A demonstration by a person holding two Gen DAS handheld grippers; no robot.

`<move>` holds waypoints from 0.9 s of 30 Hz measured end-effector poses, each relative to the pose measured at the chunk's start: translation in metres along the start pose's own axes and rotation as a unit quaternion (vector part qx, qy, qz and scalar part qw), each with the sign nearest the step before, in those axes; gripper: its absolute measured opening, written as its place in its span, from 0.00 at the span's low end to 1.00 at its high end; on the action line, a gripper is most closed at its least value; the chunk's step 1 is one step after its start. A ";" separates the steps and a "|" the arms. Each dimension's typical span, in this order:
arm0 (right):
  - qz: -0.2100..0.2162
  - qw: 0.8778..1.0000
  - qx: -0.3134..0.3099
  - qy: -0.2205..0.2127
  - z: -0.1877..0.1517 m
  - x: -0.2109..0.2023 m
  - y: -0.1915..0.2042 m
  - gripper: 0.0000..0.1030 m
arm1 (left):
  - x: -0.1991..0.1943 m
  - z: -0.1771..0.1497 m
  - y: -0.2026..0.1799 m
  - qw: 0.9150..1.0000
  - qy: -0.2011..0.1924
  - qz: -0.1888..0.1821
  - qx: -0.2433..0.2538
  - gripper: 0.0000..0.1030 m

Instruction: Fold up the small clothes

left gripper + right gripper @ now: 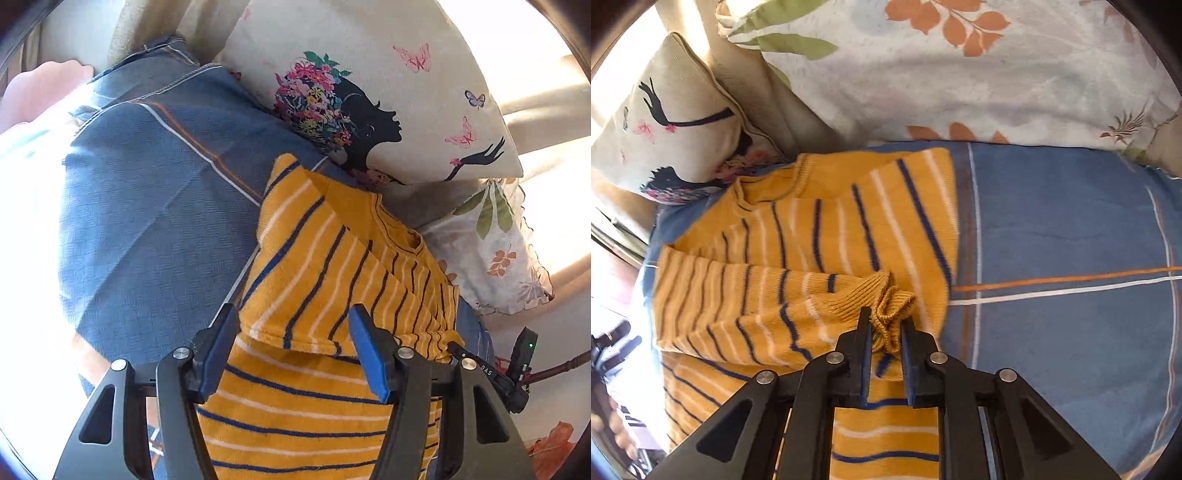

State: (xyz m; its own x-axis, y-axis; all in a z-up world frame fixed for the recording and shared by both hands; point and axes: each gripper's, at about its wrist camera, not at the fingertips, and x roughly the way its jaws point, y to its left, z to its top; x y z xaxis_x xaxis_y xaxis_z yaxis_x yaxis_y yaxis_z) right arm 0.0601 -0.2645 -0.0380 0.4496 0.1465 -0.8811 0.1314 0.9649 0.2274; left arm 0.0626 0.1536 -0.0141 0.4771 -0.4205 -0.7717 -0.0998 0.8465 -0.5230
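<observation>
Sunlight falls hard across a beige sofa (546,122), washing out one whole side of the scene. Over the seat lies a blue cloth (147,221) crossed by thin white and orange lines, and against the backrest lean two cushions: a cream cushion (369,74) printed with a black silhouette of a woman, flowers in her hair and pink butterflies around her, and beside it a leaf-print cushion (960,81) in white with orange and green leaves.

The little yellow striped sweater (820,236) sits on the blue cloth, its neckline toward the cushions and just short of the cream one. It is mustard yellow with navy and white stripes, and both sleeves are already turned in over the chest (the folds overlap, a bit rumpled).

The right gripper (884,330) has its blue-padded fingers drawn close on the ribbed cuff (890,314) of one sleeve, which bunches up between them near the middle of the garment. The left gripper (291,332) is low over the lower half of the sweater with its fingers spread wide, one to each side of a folded edge, gripping nothing that I can see; the fabric passes under and between them. At the far edge of the left wrist view a small black device (522,354) shows a green light.
</observation>
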 end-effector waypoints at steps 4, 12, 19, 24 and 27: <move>-0.072 0.997 -0.001 -0.012 -0.009 -0.012 0.003 0.51 | 0.038 0.008 -0.013 0.998 0.043 0.009 0.034 0.59; -0.028 0.998 0.036 -0.050 0.002 -0.036 0.007 0.64 | 0.054 -0.017 -0.025 0.991 0.081 0.032 0.103 0.70; -0.030 0.999 0.036 0.023 0.005 0.010 0.007 0.46 | 0.049 -0.029 -0.027 0.986 0.085 0.040 0.137 0.71; -0.019 0.996 -0.057 0.071 -0.036 -0.028 0.016 0.24 | 0.044 -0.030 -0.011 0.990 0.092 0.017 0.109 0.71; -0.101 0.983 -0.078 0.131 -0.067 -0.032 -0.010 0.24 | 0.043 -0.033 -0.002 0.991 0.093 0.008 0.099 0.71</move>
State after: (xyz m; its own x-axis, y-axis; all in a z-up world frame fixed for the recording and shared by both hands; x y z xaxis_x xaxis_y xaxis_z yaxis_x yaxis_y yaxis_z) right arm -0.0144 -0.2642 -0.0401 0.1826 -0.0206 -0.9830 0.0483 0.9988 -0.0120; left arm 0.0548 0.1231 -0.0585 0.3057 -0.4432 -0.8427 0.0751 0.8935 -0.4427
